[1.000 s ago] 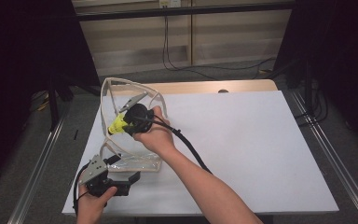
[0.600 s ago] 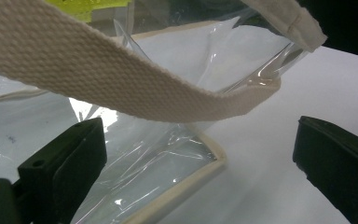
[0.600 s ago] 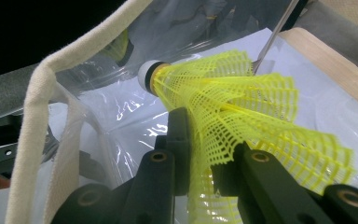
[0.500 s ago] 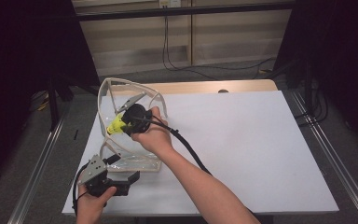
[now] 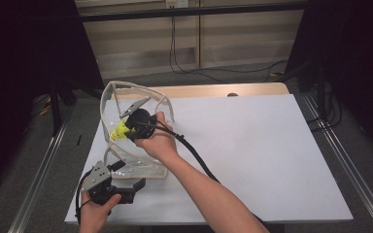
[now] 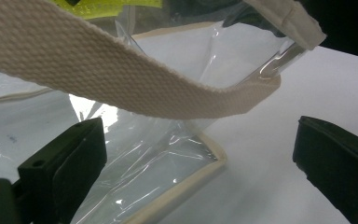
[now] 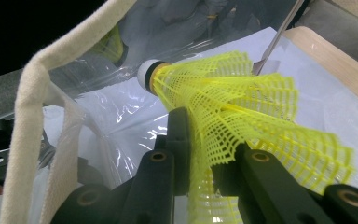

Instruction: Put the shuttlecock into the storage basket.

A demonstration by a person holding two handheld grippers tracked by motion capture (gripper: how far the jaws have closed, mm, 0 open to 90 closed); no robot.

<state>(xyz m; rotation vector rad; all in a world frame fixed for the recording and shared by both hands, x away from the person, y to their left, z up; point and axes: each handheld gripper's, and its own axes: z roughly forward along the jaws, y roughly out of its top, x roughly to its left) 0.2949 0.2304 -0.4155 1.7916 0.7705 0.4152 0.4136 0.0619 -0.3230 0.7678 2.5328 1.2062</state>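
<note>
My left tongs (image 5: 126, 187) rest low at the near left edge of the worktop (image 5: 272, 160), my left hand (image 5: 94, 213) wrapped around the body from below; the jaws stand wide and released, level with the surface, just short of the near corner of the clear bag (image 5: 136, 162). In the left gripper view the bag's cream webbing strap (image 6: 121, 88) arches across above the parted jaws. To the right, my right forearm crosses diagonally from the bottom edge, and my right hand (image 5: 158, 141) tips the right tongs (image 5: 126, 127) into the bag's open mouth. Those tongs are clenched on the skirt of a yellow shuttlecock (image 7: 242, 121), whose white cork end points into the bag. The worktop is white, with a wooden strip (image 5: 199, 91) along its far edge. Metal rails flank it; behind are pale panels, hanging cables and dark surroundings.
</note>
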